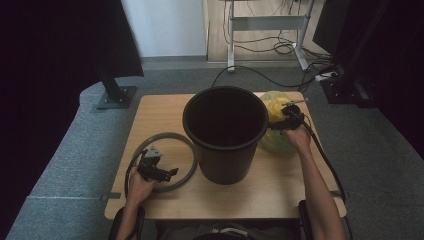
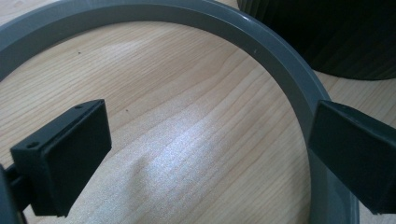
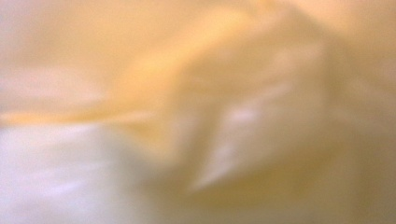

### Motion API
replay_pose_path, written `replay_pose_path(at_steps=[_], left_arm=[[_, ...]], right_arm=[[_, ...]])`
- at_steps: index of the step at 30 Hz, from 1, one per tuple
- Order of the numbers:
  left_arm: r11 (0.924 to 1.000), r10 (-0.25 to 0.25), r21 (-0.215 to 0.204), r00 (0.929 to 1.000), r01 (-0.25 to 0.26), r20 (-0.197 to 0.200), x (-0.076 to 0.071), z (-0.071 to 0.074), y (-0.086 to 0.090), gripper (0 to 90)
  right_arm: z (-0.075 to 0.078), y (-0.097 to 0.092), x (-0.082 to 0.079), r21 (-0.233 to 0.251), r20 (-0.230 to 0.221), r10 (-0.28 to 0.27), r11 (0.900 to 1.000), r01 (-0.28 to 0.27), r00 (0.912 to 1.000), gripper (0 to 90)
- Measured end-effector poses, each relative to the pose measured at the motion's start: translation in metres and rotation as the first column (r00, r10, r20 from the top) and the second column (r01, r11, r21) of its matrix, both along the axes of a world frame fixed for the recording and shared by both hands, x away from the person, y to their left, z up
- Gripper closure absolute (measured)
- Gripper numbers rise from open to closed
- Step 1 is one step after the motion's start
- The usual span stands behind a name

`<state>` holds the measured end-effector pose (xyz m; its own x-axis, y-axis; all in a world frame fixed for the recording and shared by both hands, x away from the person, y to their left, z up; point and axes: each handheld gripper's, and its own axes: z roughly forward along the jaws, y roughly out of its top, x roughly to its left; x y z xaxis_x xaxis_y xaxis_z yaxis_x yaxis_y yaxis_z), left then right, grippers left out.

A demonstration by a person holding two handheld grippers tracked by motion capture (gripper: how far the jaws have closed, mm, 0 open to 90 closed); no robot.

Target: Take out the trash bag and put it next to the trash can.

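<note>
A black bucket (image 1: pixel 225 135) stands upright and empty in the middle of the wooden table (image 1: pixel 280 185). To its left a grey ring (image 1: pixel 170 135) lies flat. My left gripper (image 1: pixel 172 172) hovers low over the ring's near side. In the left gripper view, its jaws (image 2: pixel 210 154) are open, with the ring (image 2: pixel 280 60) curving between them and the bucket's wall (image 2: pixel 336 32) beyond. A bulging yellow bag (image 1: pixel 275 142) sits right of the bucket. My right gripper (image 1: pixel 286 120) is against its top beside the bucket's rim. Blurred yellow bag material (image 3: pixel 196 112) lies close to the right gripper's camera, with nothing seen clamped.
A black stand base (image 1: pixel 117 95) sits on the grey floor past the table's far left corner. Behind the table stands a metal desk frame (image 1: pixel 265 25) with loose cables. Both forearms come in over the near table edge.
</note>
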<state>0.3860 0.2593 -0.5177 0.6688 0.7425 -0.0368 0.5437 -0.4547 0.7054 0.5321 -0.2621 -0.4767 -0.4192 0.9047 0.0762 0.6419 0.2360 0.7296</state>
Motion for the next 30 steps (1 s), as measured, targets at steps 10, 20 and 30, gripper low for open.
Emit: replay_pose_path(at_steps=[10, 20, 30], left_arm=[[1.0000, 0.000, 0.005, 1.0000, 0.000, -0.003, 0.000, -0.001, 0.000, 0.0], [0.9983, 0.009, 0.057, 0.9999, -0.009, -0.012, 0.000, -0.005, 0.000, 0.0], [0.9984, 0.023, 0.051, 0.9997, -0.023, -0.010, 0.001, -0.008, 0.006, 0.0]], right_arm=[[0.022, -0.006, -0.019, -0.034, 0.000, 0.023, 0.9991, -0.023, 0.9997, 0.0], [0.040, -0.013, -0.043, -0.071, -0.003, 0.067, 0.9952, -0.067, 0.9978, 0.0], [0.050, -0.017, -0.077, -0.072, 0.025, 0.100, 0.9926, -0.098, 0.9947, 0.0]])
